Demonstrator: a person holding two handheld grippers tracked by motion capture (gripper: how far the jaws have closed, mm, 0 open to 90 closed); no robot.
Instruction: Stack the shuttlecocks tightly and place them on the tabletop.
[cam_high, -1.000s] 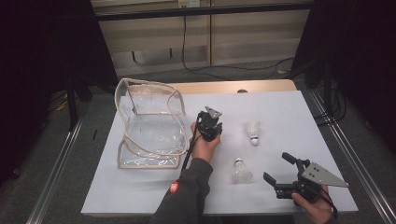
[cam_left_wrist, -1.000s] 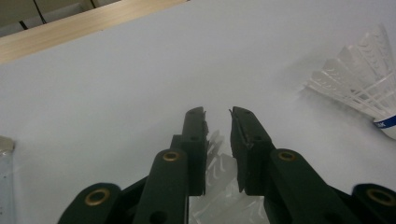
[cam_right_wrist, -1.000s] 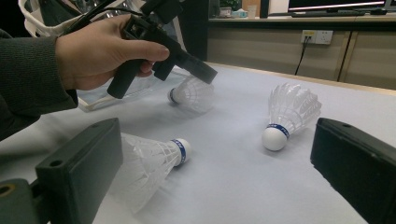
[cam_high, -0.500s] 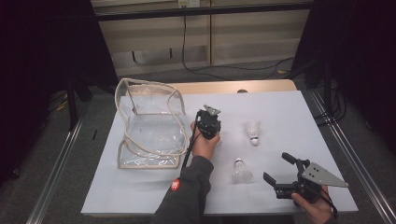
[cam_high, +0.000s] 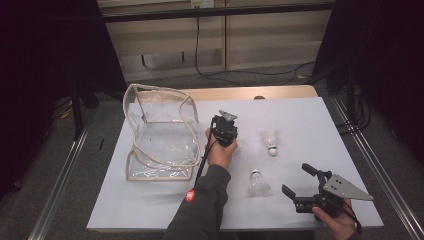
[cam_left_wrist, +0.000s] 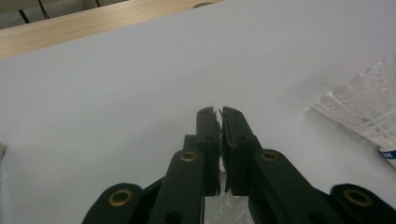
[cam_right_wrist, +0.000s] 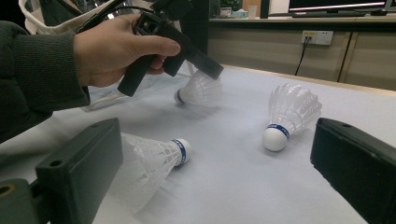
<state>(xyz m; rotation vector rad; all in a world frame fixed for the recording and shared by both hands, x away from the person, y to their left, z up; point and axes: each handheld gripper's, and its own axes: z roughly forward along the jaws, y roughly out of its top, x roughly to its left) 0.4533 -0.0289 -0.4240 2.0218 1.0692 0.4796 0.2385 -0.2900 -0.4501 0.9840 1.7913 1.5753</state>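
The left gripper has its jaws pinched on the feather skirt of a shuttlecock lying on the counter, cork toward the clear bag at nine o'clock. The right gripper rests at five o'clock, jaws spread wide and empty, a second shuttlecock just beside it.

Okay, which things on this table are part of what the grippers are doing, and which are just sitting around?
In use:
- left gripper, jaws just closed on feathers of a white shuttlecock
- clear plastic bag

Lying about:
- two more white shuttlecocks
- right gripper, open
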